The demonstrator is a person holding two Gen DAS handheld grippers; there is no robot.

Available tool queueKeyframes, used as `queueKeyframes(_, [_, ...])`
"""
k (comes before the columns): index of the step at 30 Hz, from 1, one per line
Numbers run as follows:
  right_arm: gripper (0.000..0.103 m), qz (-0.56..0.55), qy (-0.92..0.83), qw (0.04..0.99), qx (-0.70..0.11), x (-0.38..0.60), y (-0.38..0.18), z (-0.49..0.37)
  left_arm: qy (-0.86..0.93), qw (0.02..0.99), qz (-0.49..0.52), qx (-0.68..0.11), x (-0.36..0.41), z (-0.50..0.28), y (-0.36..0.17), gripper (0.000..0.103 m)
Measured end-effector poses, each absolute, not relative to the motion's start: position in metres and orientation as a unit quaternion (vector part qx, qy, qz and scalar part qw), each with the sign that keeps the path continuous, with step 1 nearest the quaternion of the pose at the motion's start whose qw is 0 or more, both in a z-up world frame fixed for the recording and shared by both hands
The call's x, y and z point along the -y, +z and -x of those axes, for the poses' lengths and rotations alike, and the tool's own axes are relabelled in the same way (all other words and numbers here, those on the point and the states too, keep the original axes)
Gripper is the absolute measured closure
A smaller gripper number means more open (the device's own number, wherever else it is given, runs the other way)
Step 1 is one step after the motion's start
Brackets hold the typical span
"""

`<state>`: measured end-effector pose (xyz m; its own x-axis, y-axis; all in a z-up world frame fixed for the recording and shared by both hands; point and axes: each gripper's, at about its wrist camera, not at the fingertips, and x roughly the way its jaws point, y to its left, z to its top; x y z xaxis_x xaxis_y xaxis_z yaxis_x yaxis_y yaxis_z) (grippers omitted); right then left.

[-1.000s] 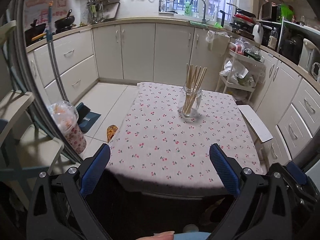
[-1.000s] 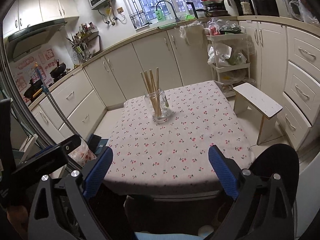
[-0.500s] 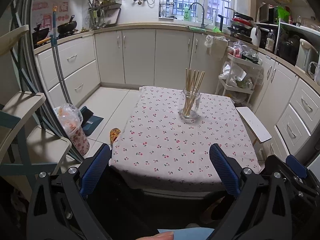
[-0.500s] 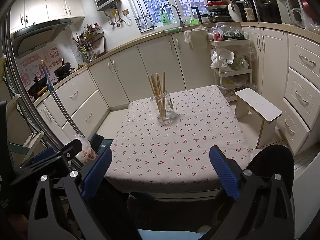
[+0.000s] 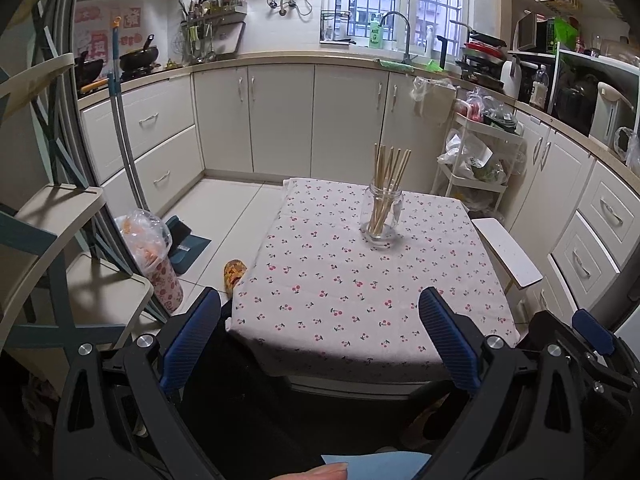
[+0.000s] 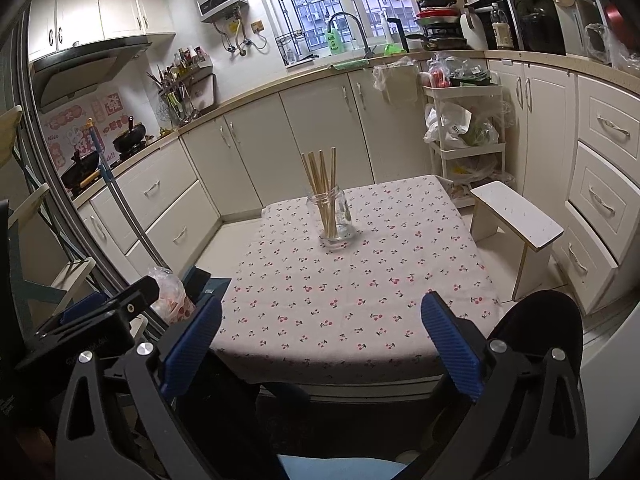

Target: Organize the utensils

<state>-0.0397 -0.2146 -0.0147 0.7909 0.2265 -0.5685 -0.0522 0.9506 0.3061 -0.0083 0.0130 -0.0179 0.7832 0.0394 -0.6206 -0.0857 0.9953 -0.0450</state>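
A: Whereabouts for the pale wooden chopsticks (image 5: 390, 172)?

B: Gathered upright in the clear glass jar (image 5: 381, 216), fanned against its rim. Straight ahead at twelve o'clock from the left claw (image 5: 319, 296) and well apart from it. Much the same from the right claw (image 6: 320, 302): at twelve, out of reach.

A: Why standing rather than lying flat?

B: Probably to keep the bundle together in one place and leave the surface (image 5: 340, 292), draped in a cherry-print cloth (image 6: 360, 280), free. No sign of other utensils on it.

A: And the claws, gripping anything?

B: No. Both spread wide, blue ribbed pads (image 5: 192, 332) far apart and holding nothing. Held low at six o'clock, just short of the near edge of the cloth.

A: Why kept back like that?

B: Likely for want of anything left to gather. Looks like a finished job, or nearly so. Impossible to rule out more utensils outside both views, though.

A: Anything to mind near the jar?

B: Only a white wooden stool (image 6: 516, 220) at three o'clock, off the surface and clear of any straight path. Worth a gentle approach if reaching in: tall sticks in a narrow glass, easy to tip
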Motion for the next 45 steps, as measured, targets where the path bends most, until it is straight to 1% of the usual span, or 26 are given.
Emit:
queueKeyframes(9, [0.007,-0.139,0.074,0.936,-0.315,0.2144,-0.014,0.0403,0.024,0.944,0.024,-0.33,-0.0109,0.0119,-0.0179,0.008])
queueKeyframes(45, [0.007,-0.136,0.075,0.937,-0.313,0.2129,-0.0105,0.0428,0.023,0.945,0.028,-0.326,-0.0119,0.0164,-0.0169,0.008])
